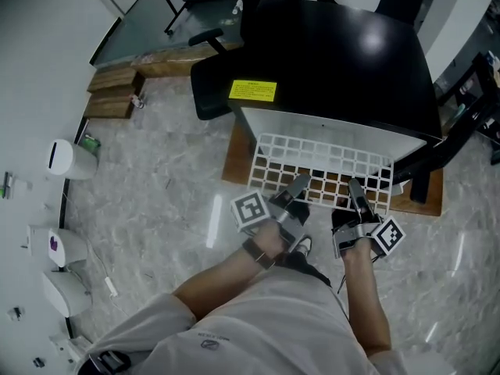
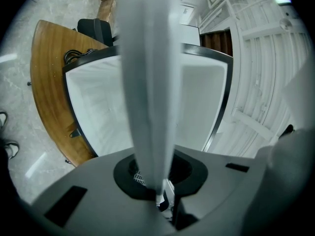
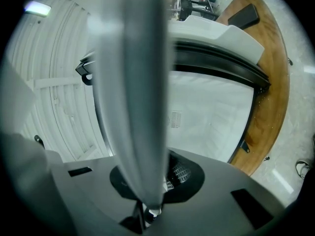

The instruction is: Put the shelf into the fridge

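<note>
A white wire shelf [image 1: 320,162] lies flat in front of the open fridge [image 1: 344,53], its far edge at the white cavity. My left gripper [image 1: 295,187] is shut on the shelf's near edge, left of centre. My right gripper [image 1: 355,190] is shut on the same edge further right. In the left gripper view the shelf [image 2: 147,82] shows edge-on as a blurred white bar rising from the gripper [image 2: 160,191], with the fridge's white interior [image 2: 98,112] behind. The right gripper view shows the same: shelf [image 3: 133,92], gripper [image 3: 147,205], interior [image 3: 211,117].
The fridge stands on a wooden platform [image 1: 234,158] and has a yellow label [image 1: 252,91] on its black top. Its open door [image 1: 437,151] swings out at the right. A black chair [image 1: 211,76] stands at the left, wooden blocks [image 1: 113,92] further left. White devices [image 1: 66,158] line the left wall.
</note>
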A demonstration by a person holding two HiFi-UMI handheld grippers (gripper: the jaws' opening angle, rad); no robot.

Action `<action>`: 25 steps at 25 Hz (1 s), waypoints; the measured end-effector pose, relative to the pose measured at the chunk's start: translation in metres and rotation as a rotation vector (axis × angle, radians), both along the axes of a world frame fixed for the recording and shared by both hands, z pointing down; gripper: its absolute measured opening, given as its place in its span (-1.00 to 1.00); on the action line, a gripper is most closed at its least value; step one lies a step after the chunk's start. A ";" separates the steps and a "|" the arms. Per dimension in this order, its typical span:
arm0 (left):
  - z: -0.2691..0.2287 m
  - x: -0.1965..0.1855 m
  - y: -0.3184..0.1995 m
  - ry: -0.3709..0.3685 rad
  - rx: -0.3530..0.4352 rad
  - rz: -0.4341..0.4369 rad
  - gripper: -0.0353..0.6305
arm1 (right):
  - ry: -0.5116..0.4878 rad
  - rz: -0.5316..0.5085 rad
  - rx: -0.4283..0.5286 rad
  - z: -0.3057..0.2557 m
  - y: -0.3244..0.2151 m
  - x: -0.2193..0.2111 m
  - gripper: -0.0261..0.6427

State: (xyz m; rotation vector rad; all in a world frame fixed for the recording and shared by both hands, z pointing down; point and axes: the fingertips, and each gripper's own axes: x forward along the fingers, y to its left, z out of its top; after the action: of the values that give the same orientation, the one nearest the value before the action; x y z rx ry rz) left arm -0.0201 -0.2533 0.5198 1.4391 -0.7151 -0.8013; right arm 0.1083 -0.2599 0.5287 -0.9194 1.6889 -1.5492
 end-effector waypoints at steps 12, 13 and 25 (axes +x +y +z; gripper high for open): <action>-0.002 -0.002 0.000 0.004 0.000 0.016 -0.82 | -0.011 0.018 0.024 -0.002 0.000 -0.004 -0.78; -0.002 -0.002 0.001 0.005 0.000 0.017 -0.82 | -0.010 0.018 0.024 -0.003 -0.001 -0.003 -0.78; 0.000 0.000 -0.013 0.011 0.001 0.004 -0.82 | -0.002 0.035 0.020 -0.003 -0.016 -0.001 -0.78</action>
State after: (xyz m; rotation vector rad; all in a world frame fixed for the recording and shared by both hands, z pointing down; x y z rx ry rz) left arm -0.0199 -0.2661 0.5198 1.4354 -0.7034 -0.8065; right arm 0.1074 -0.2754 0.5256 -0.9322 1.6749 -1.5070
